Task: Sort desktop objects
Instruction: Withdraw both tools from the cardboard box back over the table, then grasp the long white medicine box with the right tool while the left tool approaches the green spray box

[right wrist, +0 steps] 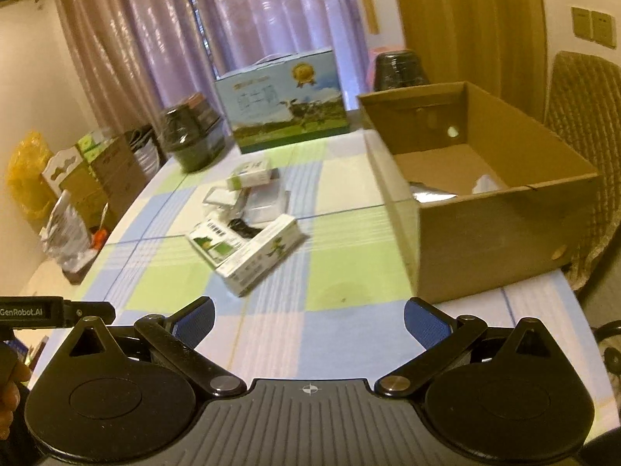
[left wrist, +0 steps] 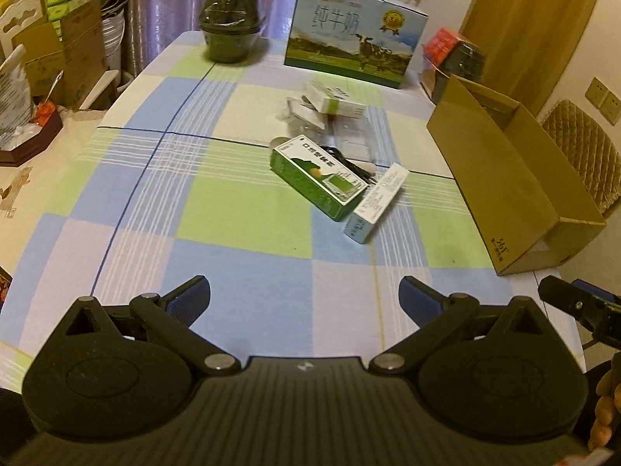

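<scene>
Small boxes (left wrist: 322, 176) clustered mid-table (left wrist: 155, 202), well apart from both grippers — nothing sorted out of that heap yet. Cardboard box (right wrist: 485, 209) open on the right, likely the destination. Left gripper (left wrist: 304, 301) and right gripper (right wrist: 308, 320) near edge, jaws spread, empty, ready to reach.

A table (left wrist: 163, 194) under a checked blue, green and white cloth fills the room's middle. Mauve curtains (right wrist: 271, 11) hang behind it, an ochre curtain (right wrist: 465, 19) at right beside a cream wall with switches (right wrist: 594, 27). A quilted chair (right wrist: 582, 89) stands right.
</scene>
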Available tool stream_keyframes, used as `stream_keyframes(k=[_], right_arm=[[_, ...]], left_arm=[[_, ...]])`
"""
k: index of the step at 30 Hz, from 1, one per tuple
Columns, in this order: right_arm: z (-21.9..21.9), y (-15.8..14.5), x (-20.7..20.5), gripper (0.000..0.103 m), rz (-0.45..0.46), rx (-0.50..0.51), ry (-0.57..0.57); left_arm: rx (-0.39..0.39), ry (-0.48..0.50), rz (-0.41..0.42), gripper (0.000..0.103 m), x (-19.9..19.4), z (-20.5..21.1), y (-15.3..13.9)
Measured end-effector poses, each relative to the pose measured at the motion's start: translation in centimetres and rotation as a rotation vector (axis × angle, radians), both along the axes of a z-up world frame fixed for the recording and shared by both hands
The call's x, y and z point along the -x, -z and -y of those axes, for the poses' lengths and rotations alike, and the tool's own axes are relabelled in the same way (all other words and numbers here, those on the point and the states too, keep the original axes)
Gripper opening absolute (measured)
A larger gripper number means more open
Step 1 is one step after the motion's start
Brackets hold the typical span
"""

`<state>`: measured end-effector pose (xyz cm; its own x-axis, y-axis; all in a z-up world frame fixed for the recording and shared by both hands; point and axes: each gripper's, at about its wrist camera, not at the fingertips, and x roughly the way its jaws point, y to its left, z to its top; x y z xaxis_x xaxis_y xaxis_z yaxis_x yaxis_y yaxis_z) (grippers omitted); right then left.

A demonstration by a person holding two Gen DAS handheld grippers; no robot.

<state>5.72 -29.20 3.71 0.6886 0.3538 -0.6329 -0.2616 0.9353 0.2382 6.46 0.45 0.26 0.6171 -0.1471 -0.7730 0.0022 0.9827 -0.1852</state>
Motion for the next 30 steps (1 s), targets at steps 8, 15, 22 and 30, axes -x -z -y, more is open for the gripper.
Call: stream_keyframes(k=[8, 15, 22, 30], right_arm=[[-1.6, 0.5, -0.5, 0.101, -0.008, 0.012, -0.031], [-2.7, 1.1, -0.9, 0.101, -0.022, 0.021, -0.052], [-3.6, 1.6, -1.3, 0.101, -0.037, 0.028, -0.070], [-4.8, 2.1, -2.3, 0.101, -0.030, 0.060, -0.095]], left_arm=[[-0.001, -0.022, -0.001, 0.102, -0.5, -1.1, 0.3], [-0.006, -0.039, -0.013, 0.102, -0.8, -1.9, 0.8], [-0.006, -0.045, -0.021, 0.102, -1.0, -2.3, 1.1], [-0.023, -0.033, -0.031, 0.102, -1.9, -2.4, 1.8]])
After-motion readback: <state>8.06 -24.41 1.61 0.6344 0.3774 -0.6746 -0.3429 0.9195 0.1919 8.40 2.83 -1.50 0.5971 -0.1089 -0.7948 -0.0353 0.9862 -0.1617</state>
